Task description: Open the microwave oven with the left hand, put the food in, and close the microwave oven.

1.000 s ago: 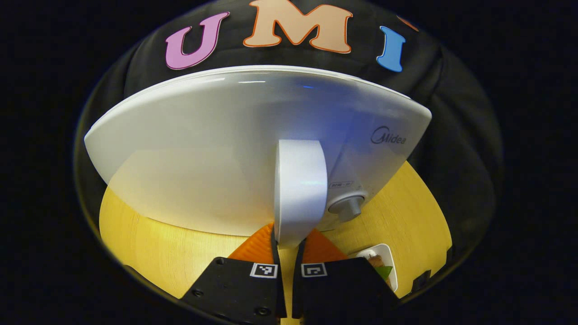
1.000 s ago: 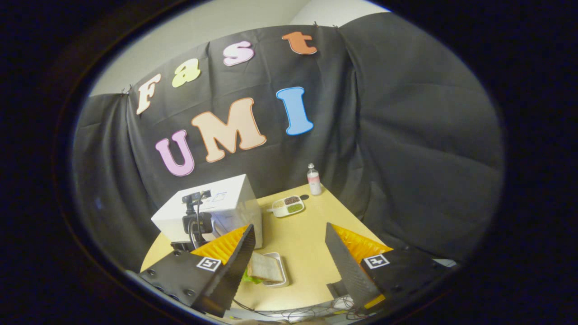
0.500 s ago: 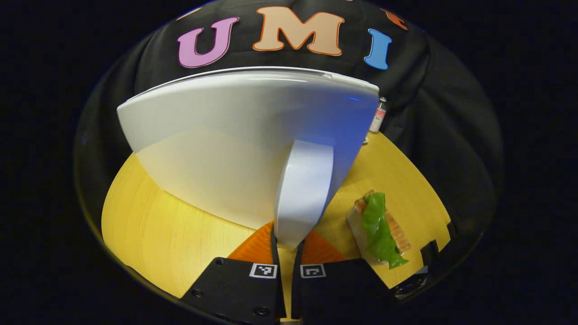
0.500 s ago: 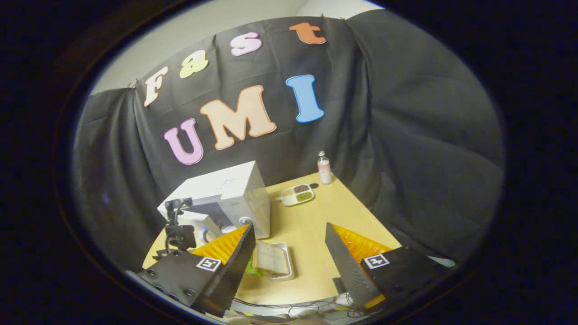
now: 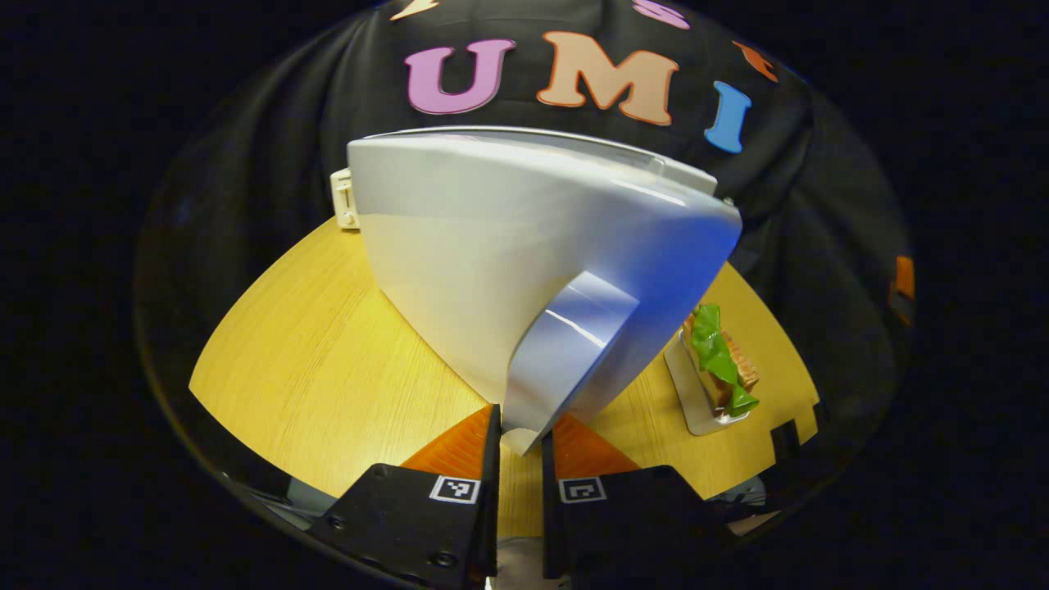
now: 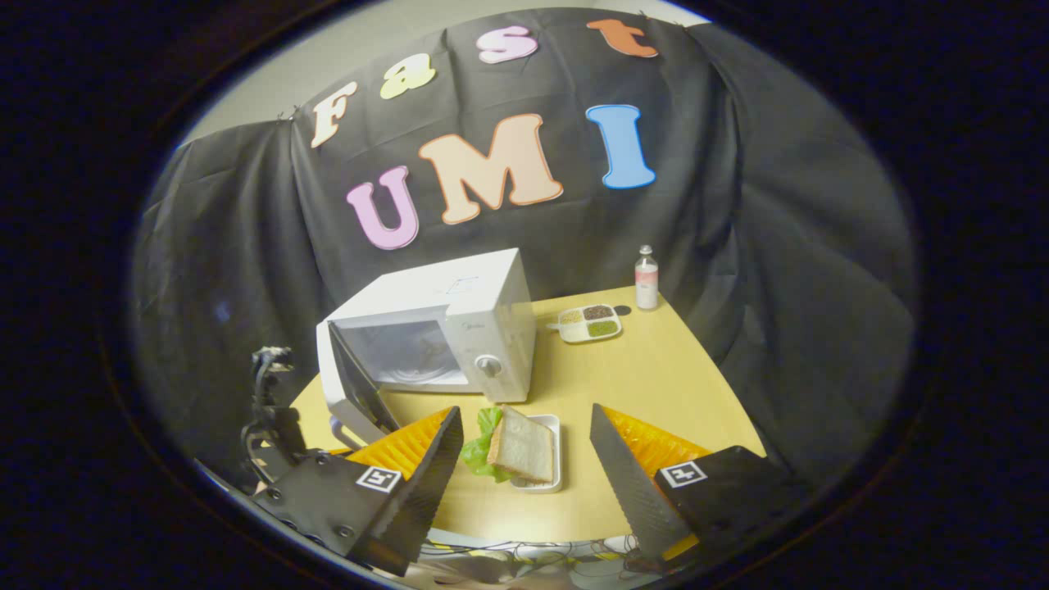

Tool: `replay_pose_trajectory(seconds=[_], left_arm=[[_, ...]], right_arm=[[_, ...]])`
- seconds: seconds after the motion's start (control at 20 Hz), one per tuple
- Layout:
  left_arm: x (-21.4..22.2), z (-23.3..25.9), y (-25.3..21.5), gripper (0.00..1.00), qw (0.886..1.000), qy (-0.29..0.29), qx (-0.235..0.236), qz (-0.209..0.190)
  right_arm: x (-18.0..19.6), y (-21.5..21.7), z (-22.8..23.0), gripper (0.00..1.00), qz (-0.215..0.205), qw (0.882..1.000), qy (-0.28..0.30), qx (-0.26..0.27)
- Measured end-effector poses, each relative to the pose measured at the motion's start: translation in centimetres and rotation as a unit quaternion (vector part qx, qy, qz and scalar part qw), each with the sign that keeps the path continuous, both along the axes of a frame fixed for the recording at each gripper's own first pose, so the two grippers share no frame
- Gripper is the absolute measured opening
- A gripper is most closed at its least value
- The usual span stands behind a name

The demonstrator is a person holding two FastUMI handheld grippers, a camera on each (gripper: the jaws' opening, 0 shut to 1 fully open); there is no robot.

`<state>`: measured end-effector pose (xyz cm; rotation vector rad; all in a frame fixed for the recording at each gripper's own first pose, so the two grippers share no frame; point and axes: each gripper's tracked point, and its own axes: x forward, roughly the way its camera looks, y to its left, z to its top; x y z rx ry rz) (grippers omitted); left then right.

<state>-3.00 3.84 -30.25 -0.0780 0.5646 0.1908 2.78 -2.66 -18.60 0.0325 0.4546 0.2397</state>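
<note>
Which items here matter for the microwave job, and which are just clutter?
In play:
- microwave oven, door swung open
- door handle, clamped by the left gripper
- sandwich on its small white tray
- right gripper, open, above the sandwich

Lying about:
- divided dish with compartments
- small bottle
- table itself

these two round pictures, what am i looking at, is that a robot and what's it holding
No robot: a person holds a two-finger gripper in each hand, each with a camera looking along its fingers. In the left gripper view, the left gripper is shut on the handle of the microwave door, which is swung open. In the right gripper view, the right gripper is open, holding nothing, above a sandwich on the table. Farther back stand the microwave, a snack tray and a bottle.
</note>
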Motion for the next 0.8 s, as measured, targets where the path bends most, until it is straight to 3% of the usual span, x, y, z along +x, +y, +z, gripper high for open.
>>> replay_pose_trajectory(seconds=[0.25,0.35,0.45,0.5,0.7,0.8], left_arm=[[-3.7,1.5,3.5,0.60,0.998,-0.023,0.001,0.055],[-5.4,1.6,5.1,0.68,0.997,-0.019,0.010,0.078],[-7.2,1.8,6.4,0.72,0.995,-0.015,0.014,0.102],[-8.1,1.9,7.2,0.73,0.993,-0.015,0.016,0.116],[-11.9,2.6,10.6,0.72,0.984,-0.015,0.017,0.174],[-13.5,2.7,12.6,0.72,0.979,-0.018,0.016,0.205]], right_arm=[[0.8,1.8,-2.8,0.98,0.027,0.999,0.031,-0.010],[1.5,2.6,-4.4,0.98,0.036,0.998,0.048,-0.018],[2.4,3.1,-6.2,0.92,0.043,0.996,0.067,-0.027],[2.7,3.4,-7.1,0.98,0.047,0.995,0.076,-0.034],[3.3,4.7,-10.9,0.93,0.067,0.988,0.118,-0.068],[3.6,5.5,-12.4,0.99,0.074,0.985,0.131,-0.084]])
